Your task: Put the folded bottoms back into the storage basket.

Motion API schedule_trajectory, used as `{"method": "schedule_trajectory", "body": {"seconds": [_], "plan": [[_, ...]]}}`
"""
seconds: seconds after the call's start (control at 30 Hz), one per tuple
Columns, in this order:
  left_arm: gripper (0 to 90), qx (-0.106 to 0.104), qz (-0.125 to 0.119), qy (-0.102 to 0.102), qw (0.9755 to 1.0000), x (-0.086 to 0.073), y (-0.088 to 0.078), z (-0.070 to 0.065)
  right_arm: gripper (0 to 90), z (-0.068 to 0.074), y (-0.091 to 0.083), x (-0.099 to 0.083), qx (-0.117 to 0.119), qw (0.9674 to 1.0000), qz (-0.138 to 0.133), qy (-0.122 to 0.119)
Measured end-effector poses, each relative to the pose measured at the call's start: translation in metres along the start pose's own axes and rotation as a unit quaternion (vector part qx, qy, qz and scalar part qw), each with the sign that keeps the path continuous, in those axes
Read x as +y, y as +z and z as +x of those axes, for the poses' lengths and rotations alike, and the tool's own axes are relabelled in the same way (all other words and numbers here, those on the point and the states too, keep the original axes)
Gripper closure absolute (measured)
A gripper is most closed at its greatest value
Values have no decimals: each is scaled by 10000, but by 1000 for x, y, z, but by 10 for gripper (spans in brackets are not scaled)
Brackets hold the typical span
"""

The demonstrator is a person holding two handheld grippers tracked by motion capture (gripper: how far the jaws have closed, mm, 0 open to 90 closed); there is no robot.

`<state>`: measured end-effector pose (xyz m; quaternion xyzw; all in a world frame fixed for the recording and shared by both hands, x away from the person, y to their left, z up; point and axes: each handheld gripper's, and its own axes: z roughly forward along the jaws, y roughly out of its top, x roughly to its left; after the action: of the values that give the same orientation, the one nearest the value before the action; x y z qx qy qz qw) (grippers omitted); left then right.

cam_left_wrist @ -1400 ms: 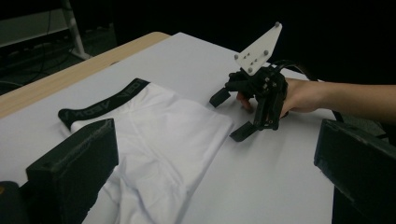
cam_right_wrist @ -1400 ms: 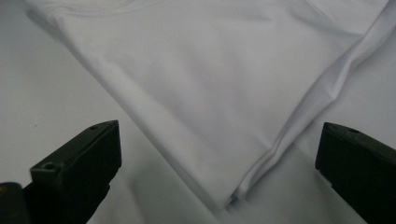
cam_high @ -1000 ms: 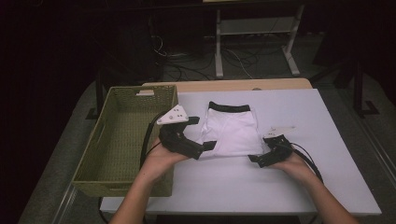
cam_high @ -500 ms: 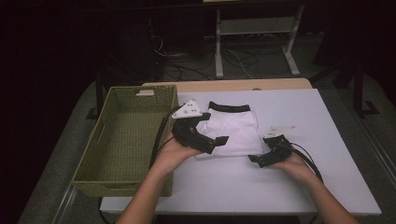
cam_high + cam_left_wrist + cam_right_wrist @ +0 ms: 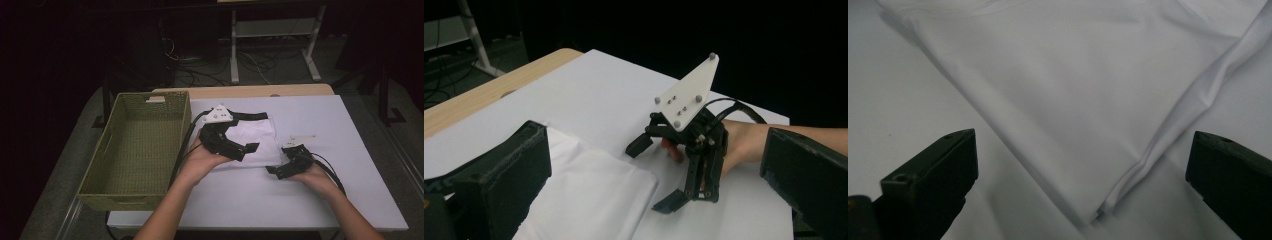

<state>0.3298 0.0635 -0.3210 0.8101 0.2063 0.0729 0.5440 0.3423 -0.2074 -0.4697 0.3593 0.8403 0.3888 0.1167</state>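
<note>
A: Status of left gripper (image 5: 239, 145)?

B: Held above the folded white garment (image 5: 252, 142), over its left half in the high view. Jaws spread wide, nothing between them. Grey three-cornered plate on top, cable trailing off toward the basket side. Contact with the cloth: cannot tell.

A: Status of right gripper (image 5: 280, 170)?

B: Low at the table (image 5: 350, 150), just beside the garment's near right corner. Jaws parted, empty. Seen also from the left gripper view (image 5: 659, 172), lying on its side, plate upward, fingers (image 5: 672, 149) wrapped around its body.

A: Location of garment?

B: Flat on the white table, centre, just right of the woven basket (image 5: 135, 145). Folded into a rough rectangle, black band along the far edge. Not touching the basket as far as visible.

A: Detail from right gripper view?

B: Folded corner of the garment (image 5: 1073, 110) pointing toward the camera, between the two black jaws but ahead of them, not pinched. Layered edge visible along the right fold. Both jaws well apart from the cloth edges.

A: Detail from left gripper view?

B: Garment (image 5: 589, 195) below and between the jaws, white, smooth. Wooden table edge (image 5: 479, 100) at far left.

A: Basket condition?

B: Green woven, rectangular, handle cut-outs in the walls, at the table's left edge. Small tag at far rim.
</note>
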Motion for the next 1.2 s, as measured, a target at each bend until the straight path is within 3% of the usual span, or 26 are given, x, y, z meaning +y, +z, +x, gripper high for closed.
{"method": "schedule_trajectory", "body": {"seconds": [0.2, 0.37, 0.6, 0.9, 1.2], "plan": [[0, -42, -60, -109, 9999, -3, 12, 2, 1, 0, 0, 0, 13, 10000, -11, -3], [0, -66, 10, 19, 10000, -1, 21, -5, 1, 0, 0, 0, 16, 10000, -12, -5], [0, -162, -22, 5, 9999, 3, 34, -6, 1, 0, 0, 0, 19, 10000, -7, 18], [0, -127, 79, -127, 9998, -8, 52, 10, 1, -1, 0, 0, 48, 10000, -28, -11], [0, 54, 139, -16, 9999, -12, 59, 27, 1, -2, 0, 0, 70, 10000, -35, 12]]}}
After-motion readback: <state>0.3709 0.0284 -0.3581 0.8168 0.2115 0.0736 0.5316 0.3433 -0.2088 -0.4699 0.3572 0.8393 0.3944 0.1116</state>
